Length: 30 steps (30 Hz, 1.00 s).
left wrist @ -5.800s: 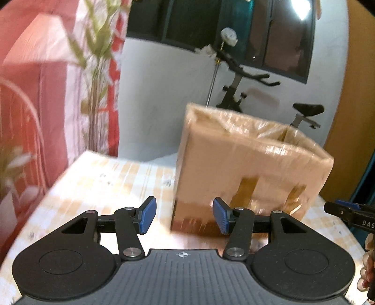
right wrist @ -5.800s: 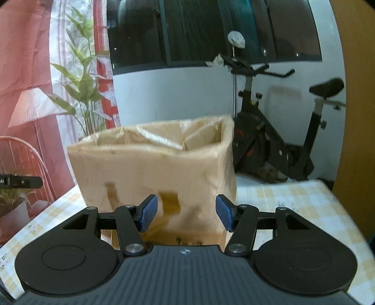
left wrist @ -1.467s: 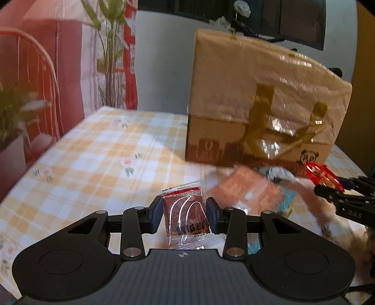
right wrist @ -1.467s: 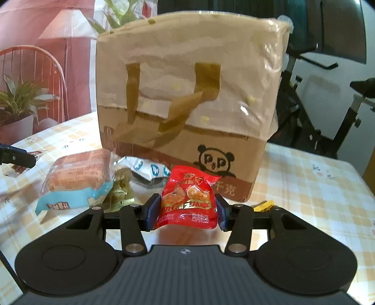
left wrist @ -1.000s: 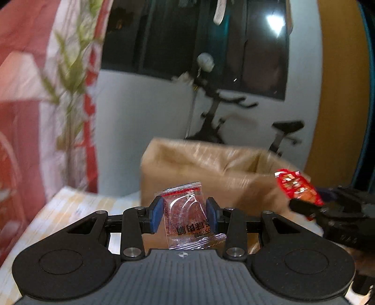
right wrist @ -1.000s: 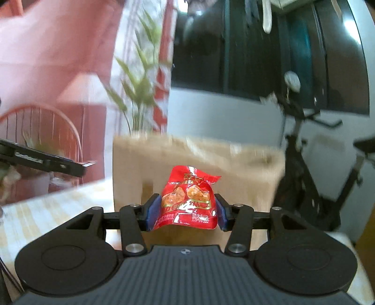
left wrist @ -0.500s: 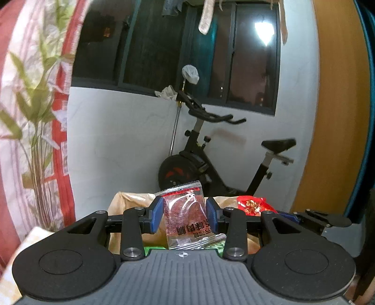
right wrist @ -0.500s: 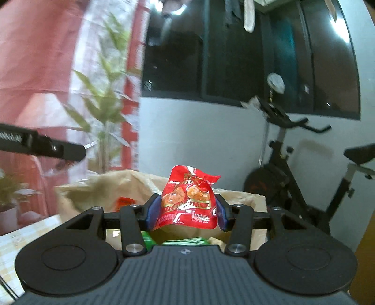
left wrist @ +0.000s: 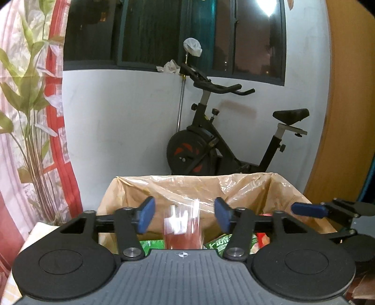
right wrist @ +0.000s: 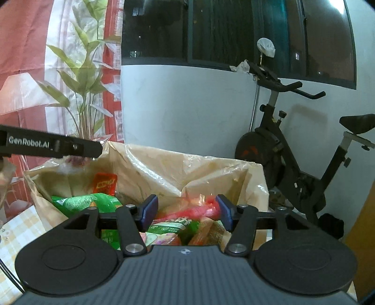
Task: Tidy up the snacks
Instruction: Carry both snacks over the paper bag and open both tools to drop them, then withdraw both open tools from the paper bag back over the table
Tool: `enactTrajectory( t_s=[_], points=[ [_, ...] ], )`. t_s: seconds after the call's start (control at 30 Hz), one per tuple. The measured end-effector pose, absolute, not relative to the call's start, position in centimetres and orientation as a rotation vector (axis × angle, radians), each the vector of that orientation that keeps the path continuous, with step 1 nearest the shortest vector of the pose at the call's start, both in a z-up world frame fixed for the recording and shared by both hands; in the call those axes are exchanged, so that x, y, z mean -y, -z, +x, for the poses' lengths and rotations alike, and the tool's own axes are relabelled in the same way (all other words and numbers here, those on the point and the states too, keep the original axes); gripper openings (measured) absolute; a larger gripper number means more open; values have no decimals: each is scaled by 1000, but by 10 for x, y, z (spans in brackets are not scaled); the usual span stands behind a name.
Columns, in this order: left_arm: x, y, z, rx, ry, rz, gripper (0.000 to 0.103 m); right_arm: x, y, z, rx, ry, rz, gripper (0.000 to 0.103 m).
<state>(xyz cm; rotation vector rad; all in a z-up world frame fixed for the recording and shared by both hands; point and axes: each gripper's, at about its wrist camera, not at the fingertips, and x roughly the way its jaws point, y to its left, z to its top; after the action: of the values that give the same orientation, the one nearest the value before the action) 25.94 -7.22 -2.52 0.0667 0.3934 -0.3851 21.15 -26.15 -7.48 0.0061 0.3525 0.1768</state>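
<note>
A pale white plastered wall (left wrist: 121,122) runs beneath a wide dark-framed window (left wrist: 150,32) showing night outside, with a bright light reflection (left wrist: 267,7) in the glass. A black exercise bike with red-marked flywheel (left wrist: 211,147) stands against the wall, a white cloth (left wrist: 192,47) on its handlebar post. A red and white patterned curtain (left wrist: 56,131) hangs left, beside a tall green leafy plant (right wrist: 82,77). An orange-brown wooden panel (left wrist: 346,105) fills the right.

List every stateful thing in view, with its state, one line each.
Left gripper: jaws just opened, pads clear of packet.
Clear red packet: released, blurred, dropping into the bag.
Right gripper: jaws just opened, nothing pressed.
Red snack packet: loose, blurred, lying on the snacks.
Brown bag: open, upright, holding snacks.
</note>
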Motion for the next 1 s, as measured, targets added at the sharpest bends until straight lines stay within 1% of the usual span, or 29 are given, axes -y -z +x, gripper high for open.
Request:
enactTrajectory(
  t_s=[0.03,0.1,0.3,0.6,0.83,1.0],
  points=[
    [72,25,257,-389,383,74,64,263,74,209,-352,-185,13,69],
    [69,24,253,-388,380,83,65,264,72,206,-348,-194,17,75],
    [57,14,237,-382,389,71,65,269,68,184,-309,-201,23,75],
    [37,9,192,-330,361,53,65,271,54,142,-238,-234,14,75],
    [13,20,159,-312,327,10,65,271,62,111,-213,-233,-4,75],
    [-5,37,138,-340,319,-40,64,270,74,93,-215,-237,-14,75]
  ],
)
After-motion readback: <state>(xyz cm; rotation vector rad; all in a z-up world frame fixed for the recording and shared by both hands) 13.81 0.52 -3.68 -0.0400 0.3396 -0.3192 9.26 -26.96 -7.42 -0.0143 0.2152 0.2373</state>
